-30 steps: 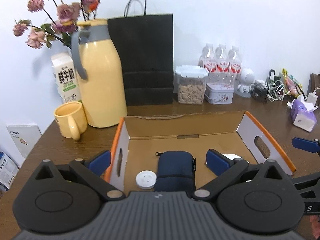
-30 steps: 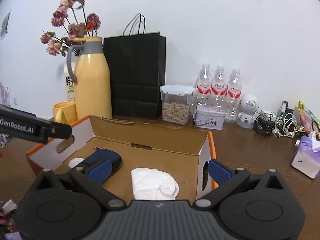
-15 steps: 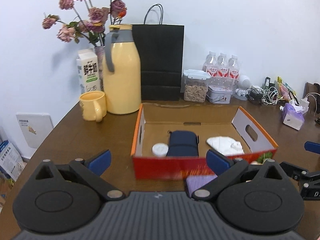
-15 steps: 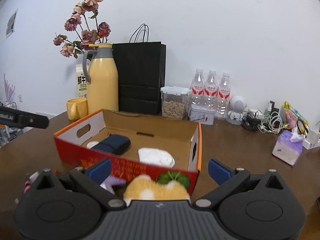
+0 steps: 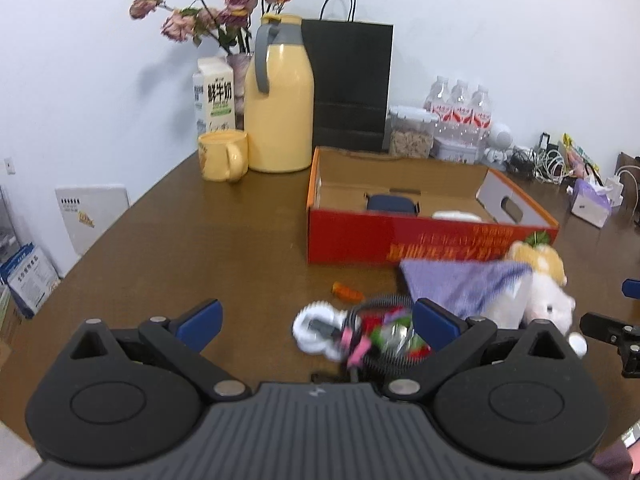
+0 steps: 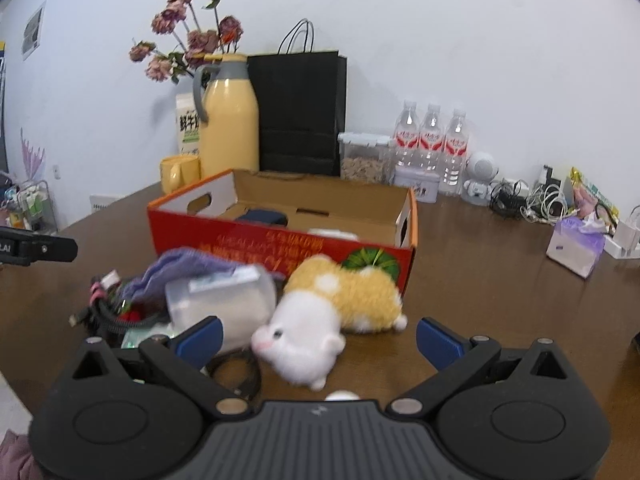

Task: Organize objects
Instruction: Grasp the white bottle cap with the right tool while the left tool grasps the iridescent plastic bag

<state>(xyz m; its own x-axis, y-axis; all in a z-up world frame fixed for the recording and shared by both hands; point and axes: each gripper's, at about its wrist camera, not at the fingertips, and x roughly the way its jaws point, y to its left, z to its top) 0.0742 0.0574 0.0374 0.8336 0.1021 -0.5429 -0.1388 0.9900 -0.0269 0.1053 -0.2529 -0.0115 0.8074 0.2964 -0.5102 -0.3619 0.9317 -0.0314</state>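
Plush hamster toy [image 6: 340, 304] lies on table [image 5: 200, 240] against red box [image 6: 280, 240], between picks by my reading; right gripper [image 6: 320, 340] and left gripper [image 5: 316, 320] both gape wide, empty; next: close on toy, lift into box.

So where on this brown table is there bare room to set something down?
Bare wood lies left of the red cardboard box, bordered by the yellow mug, and right of the box up to the purple tissue pack. Crowded: the box's near side, with the plush hamster toy, purple cloth and black cables.
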